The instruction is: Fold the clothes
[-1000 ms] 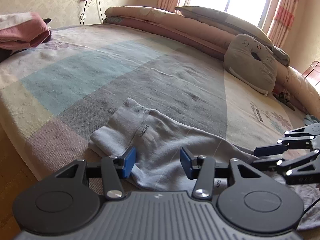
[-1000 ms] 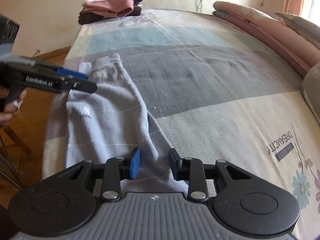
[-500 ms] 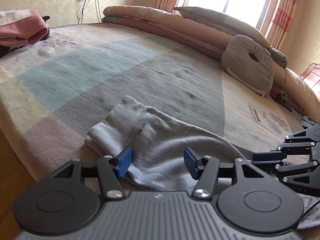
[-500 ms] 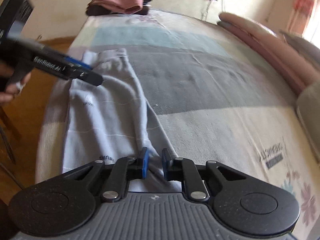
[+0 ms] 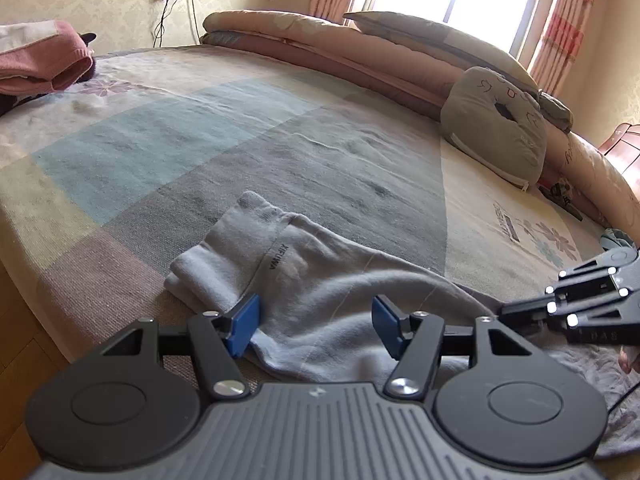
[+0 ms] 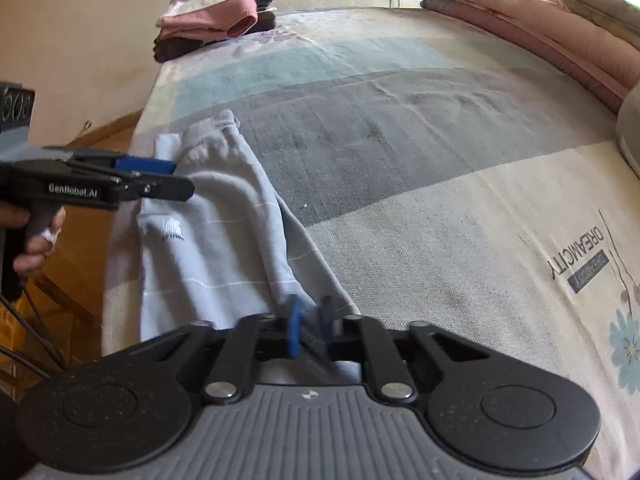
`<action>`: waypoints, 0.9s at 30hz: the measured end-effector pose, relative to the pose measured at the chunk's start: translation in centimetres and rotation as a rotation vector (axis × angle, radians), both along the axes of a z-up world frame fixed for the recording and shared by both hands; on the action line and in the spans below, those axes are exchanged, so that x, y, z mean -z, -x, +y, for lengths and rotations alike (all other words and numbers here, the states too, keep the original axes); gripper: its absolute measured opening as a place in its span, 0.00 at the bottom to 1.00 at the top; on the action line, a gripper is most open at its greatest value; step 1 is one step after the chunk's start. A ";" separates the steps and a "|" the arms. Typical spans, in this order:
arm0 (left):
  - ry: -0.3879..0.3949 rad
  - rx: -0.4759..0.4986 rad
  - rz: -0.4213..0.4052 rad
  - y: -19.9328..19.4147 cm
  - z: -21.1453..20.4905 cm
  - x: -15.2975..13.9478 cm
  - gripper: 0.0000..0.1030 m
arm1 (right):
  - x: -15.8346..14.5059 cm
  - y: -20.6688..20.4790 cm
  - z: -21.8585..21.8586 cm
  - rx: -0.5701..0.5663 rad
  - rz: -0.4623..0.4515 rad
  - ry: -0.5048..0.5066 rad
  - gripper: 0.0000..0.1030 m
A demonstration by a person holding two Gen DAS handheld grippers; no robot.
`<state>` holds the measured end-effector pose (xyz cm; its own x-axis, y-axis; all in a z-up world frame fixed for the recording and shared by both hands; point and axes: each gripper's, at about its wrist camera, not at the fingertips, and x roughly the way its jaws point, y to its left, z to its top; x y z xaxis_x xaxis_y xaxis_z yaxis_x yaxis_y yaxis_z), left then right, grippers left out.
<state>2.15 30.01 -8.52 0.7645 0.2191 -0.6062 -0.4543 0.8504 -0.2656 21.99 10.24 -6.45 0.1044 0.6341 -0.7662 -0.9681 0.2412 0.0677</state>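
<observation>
Light grey sweatpants (image 5: 320,292) lie along the near edge of the bed (image 5: 248,144), waistband end to the left; they also show in the right wrist view (image 6: 216,240). My left gripper (image 5: 314,326) is open, its blue pads on either side of the fabric near the waistband, just above it. It also shows in the right wrist view (image 6: 168,178). My right gripper (image 6: 310,330) is shut on a fold of the sweatpants at the leg end. It also shows in the left wrist view (image 5: 520,314).
A stack of folded pink and dark clothes (image 6: 212,20) sits on the far corner of the bed. Rolled quilts and pillows (image 5: 360,48) line the far side, with a grey cushion (image 5: 496,128). The wooden floor (image 6: 60,280) lies beyond the bed edge.
My right gripper closed from open onto the sweatpants' leg end. My left gripper stayed open and moved slightly over the waistband end.
</observation>
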 end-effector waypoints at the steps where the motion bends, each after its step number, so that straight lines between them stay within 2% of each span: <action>1: 0.002 -0.001 0.002 0.0 0.0 0.0 0.60 | -0.1 -0.2 0.1 0.017 -0.001 -0.007 0.02; 5: 0.002 -0.004 0.014 0.1 -0.2 -0.4 0.60 | -0.6 -0.8 0.3 0.084 -0.006 -0.037 0.03; 7: -0.014 -0.002 0.016 0.3 -0.4 -0.9 0.60 | -1.2 -0.2 -0.2 0.078 -0.048 -0.044 0.03; 9: -0.037 0.003 0.019 0.3 -0.5 -1.3 0.60 | -2.0 0.5 -0.8 0.064 -0.067 -0.030 0.09; 14: -0.088 0.013 0.037 -0.1 -0.5 -1.8 0.60 | -2.9 2.9 -2.5 -0.168 0.050 -0.008 0.18; 16: -0.088 0.012 0.061 -0.7 -0.4 -1.5 0.60 | -2.3 4.5 -2.3 -0.246 0.047 0.025 0.19; 18: -0.105 0.003 0.103 -1.1 -0.5 -1.2 0.60 | -0.8 5.7 -1.7 -0.264 0.033 0.093 0.21; 21: -0.124 0.016 0.124 -0.8 -0.8 -1.3 0.61 | -0.2 6.7 -3.2 -0.295 0.065 0.093 0.25; 23: -0.108 0.021 0.116 -0.4 -0.8 -1.5 0.61 | -0.1 6.8 -4.5 -0.322 0.108 0.122 0.25; 25: -0.102 0.016 0.096 -0.4 -0.5 -2.0 0.61 | -0.4 6.1 -4.7 -0.304 0.147 0.141 0.23; 27: -0.112 0.013 0.071 -0.9 -0.3 -2.5 0.63 | -1.1 5.4 -3.8 -0.270 0.150 0.098 0.23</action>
